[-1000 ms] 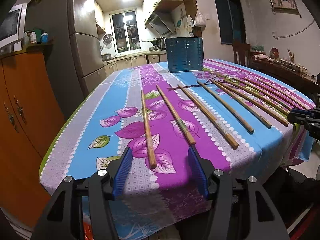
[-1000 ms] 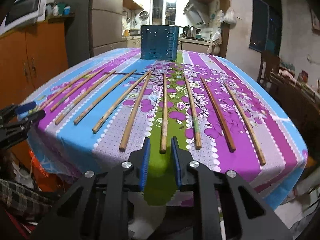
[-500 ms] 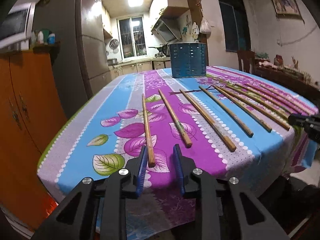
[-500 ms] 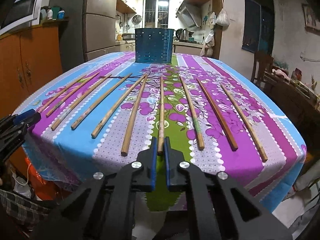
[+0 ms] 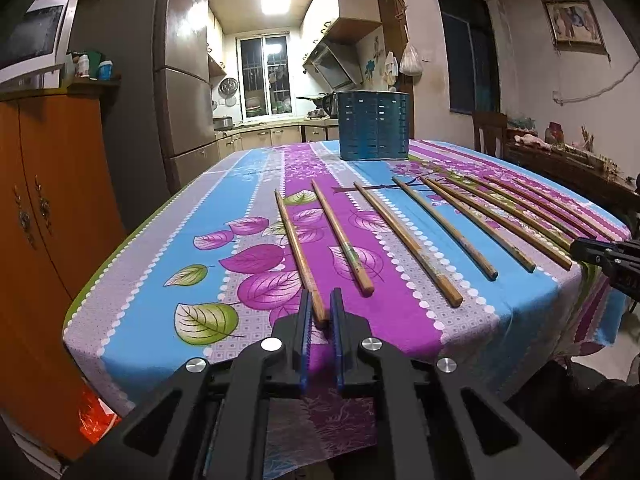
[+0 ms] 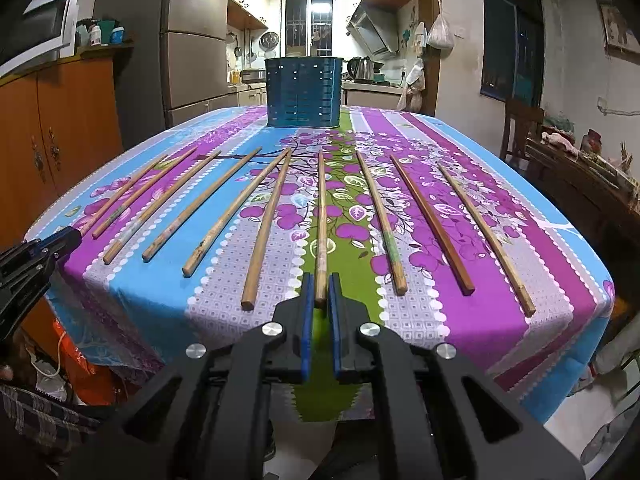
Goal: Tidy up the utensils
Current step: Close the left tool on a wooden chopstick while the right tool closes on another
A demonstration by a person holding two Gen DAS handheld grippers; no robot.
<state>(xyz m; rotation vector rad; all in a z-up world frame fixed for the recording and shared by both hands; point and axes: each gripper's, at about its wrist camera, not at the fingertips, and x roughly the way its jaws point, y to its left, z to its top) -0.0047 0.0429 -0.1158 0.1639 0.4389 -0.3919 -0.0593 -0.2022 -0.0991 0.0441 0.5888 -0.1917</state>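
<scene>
Wooden chopstick point(image 5: 298, 254) end pinched in left tool point(image 5: 320, 316); another chopstick point(image 6: 321, 228) in right tool point(image 6: 320, 294).

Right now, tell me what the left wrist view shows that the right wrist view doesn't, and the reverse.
Only the left wrist view shows the left gripper closed on the leftmost chopstick and the ceiling light. Only the right wrist view shows the right gripper closed on the middle chopstick, the rightmost chopstick and the kettle. Both show the blue utensil holder on the floral tablecloth.
</scene>
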